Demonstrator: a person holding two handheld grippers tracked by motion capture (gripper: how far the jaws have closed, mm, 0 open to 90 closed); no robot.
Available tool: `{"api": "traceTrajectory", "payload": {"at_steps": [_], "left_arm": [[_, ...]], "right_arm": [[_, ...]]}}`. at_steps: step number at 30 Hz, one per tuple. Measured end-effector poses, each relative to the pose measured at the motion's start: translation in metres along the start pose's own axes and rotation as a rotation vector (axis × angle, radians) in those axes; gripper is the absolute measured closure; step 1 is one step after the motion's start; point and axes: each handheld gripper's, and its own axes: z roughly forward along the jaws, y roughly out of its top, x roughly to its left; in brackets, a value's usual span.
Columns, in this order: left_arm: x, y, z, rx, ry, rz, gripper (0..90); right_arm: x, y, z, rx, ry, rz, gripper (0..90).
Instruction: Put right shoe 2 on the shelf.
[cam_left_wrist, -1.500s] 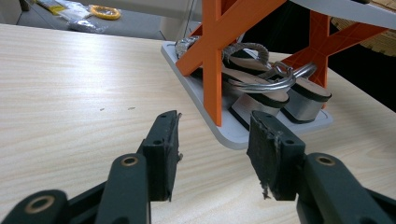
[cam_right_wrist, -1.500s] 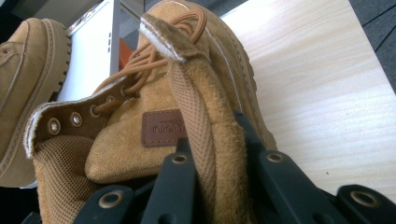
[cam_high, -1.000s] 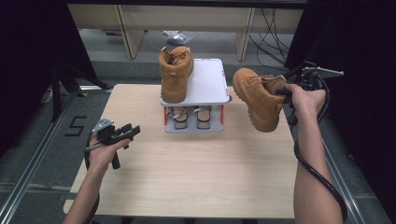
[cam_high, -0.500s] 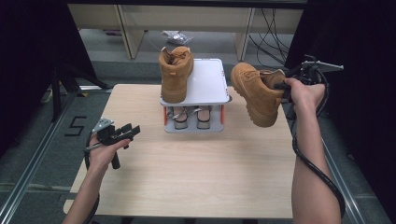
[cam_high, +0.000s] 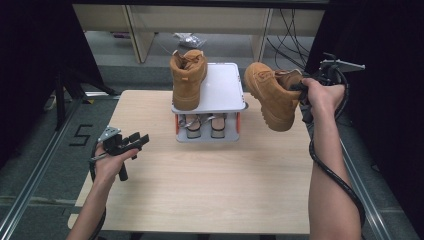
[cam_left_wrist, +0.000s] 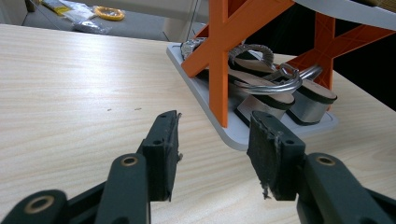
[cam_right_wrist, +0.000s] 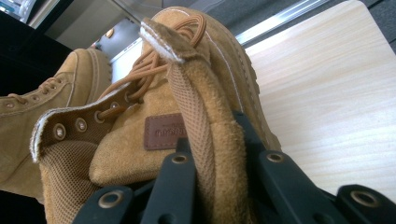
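I judge I am mid-carry: the second boot (cam_high: 272, 95) hangs in the air at the right of the bench (cam_high: 210, 200), just right of the rack (cam_high: 225, 85), whose white top shelf already bears the first boot (cam_high: 187, 77) on its left half. The right gripper (cam_high: 306, 97) is clamped on the boot's collar, jaws pinching the suede and mesh edge (cam_right_wrist: 205, 154) between them. Next I need to swing the boot left over the free right half of the shelf, level its sole, and set it down beside its mate without knocking it. The left gripper (cam_high: 134, 142) waits over the near left of the bench, jaws apart and holding nothing.
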Motion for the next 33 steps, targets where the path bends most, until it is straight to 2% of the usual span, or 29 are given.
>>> {"api": "traceTrajectory", "payload": {"at_steps": [5, 6, 8, 13, 14, 16, 17, 19, 22, 23, 24, 30, 32, 33], "left_arm": [[0.0, -0.001, 0.0, 0.002, 0.001, -0.003, 52.3], [0.0, -0.001, 0.0, 0.003, 0.002, -0.004, 52.2], [0.0, -0.001, 0.0, 0.005, 0.002, -0.003, 52.2], [0.0, 0.0, -0.001, 0.0, 0.002, -0.003, 52.1], [0.0, 0.0, -0.001, 0.001, 0.002, -0.003, 52.1], [0.0, 0.0, -0.001, 0.001, 0.002, -0.003, 52.1], [0.0, 0.0, -0.001, 0.001, 0.002, -0.003, 52.1], [0.0, -0.001, 0.0, 0.002, 0.001, -0.004, 52.0], [0.0, -0.001, -0.001, 0.003, 0.002, -0.005, 52.1], [0.0, -0.001, -0.001, 0.002, 0.002, -0.005, 52.1], [0.0, 0.0, -0.001, 0.001, 0.003, -0.004, 52.0], [0.0, -0.001, -0.001, 0.002, 0.001, -0.005, 52.0], [0.0, -0.001, -0.001, 0.003, 0.001, -0.004, 52.0], [0.0, -0.001, -0.001, 0.002, 0.001, -0.004, 52.0]], "right_arm": [[0.004, 0.001, 0.002, -0.009, 0.031, 0.003, 82.1], [0.006, 0.001, 0.001, -0.004, 0.011, 0.001, 82.1], [0.008, 0.002, 0.002, -0.009, 0.033, 0.0, 82.1], [0.014, 0.003, 0.002, -0.013, 0.02, -0.001, 82.1], [0.014, 0.003, 0.003, -0.015, 0.036, 0.0, 82.1], [0.016, 0.004, 0.003, -0.012, 0.021, -0.015, 82.1], [0.017, 0.003, 0.004, -0.016, 0.041, 0.0, 82.0], [0.02, 0.004, 0.005, -0.004, 0.021, -0.001, 82.0], [0.022, 0.003, 0.006, -0.002, 0.048, -0.003, 82.0], [0.023, 0.003, 0.007, -0.002, 0.028, -0.005, 82.0], [0.024, 0.003, 0.008, -0.008, 0.047, -0.007, 82.0], [0.032, 0.003, 0.011, -0.004, 0.032, -0.013, 81.9], [0.033, 0.003, 0.012, -0.004, 0.051, -0.013, 81.8], [0.034, 0.004, 0.012, -0.001, 0.034, -0.024, 81.8]]}}
